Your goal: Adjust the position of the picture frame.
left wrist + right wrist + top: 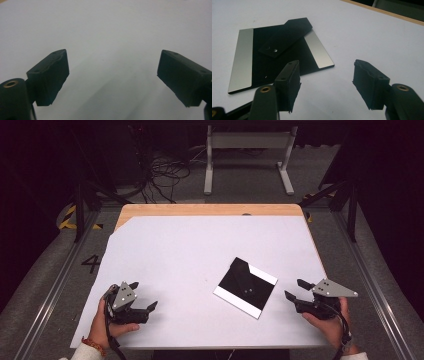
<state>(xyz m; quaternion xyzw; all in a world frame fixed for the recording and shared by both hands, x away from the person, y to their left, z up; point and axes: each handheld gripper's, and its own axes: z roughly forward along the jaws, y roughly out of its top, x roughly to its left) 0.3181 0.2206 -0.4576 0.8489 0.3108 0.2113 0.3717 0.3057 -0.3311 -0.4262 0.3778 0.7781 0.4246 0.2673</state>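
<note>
A dark room with cables on the floor and a white frame at the far wall surrounds the desk [210, 210], whose wooden top is mostly covered by a white sheet [200, 250]. On that sheet, a little toward four o'clock from its middle, lies the black square plate [245, 287] with pale strips along two opposite edges, turned cornerwise to the desk edge; a black strip [285, 37] with two small bright fasteners lies slanted across it, one end reaching just past the plate's far edge. The right claw [295, 290] rests near the plate at its three o'clock side, jaws released and holding nothing; in the right gripper view they frame bare sheet just beside the plate's near corner. The left claw [142, 297] sits well apart at about eight o'clock from the plate, likewise spread wide and empty, pointed at blank sheet. The step in hand looks like an approach to the plate with the right claw. Because the plate lies flat and thin, it would probably go best to come in low at the near corner, slide one jaw under the edge and close gently on a pale strip, not on the loose-looking strip on top. The left claw could steady the opposite side so the plate does not skate on the smooth sheet.
</note>
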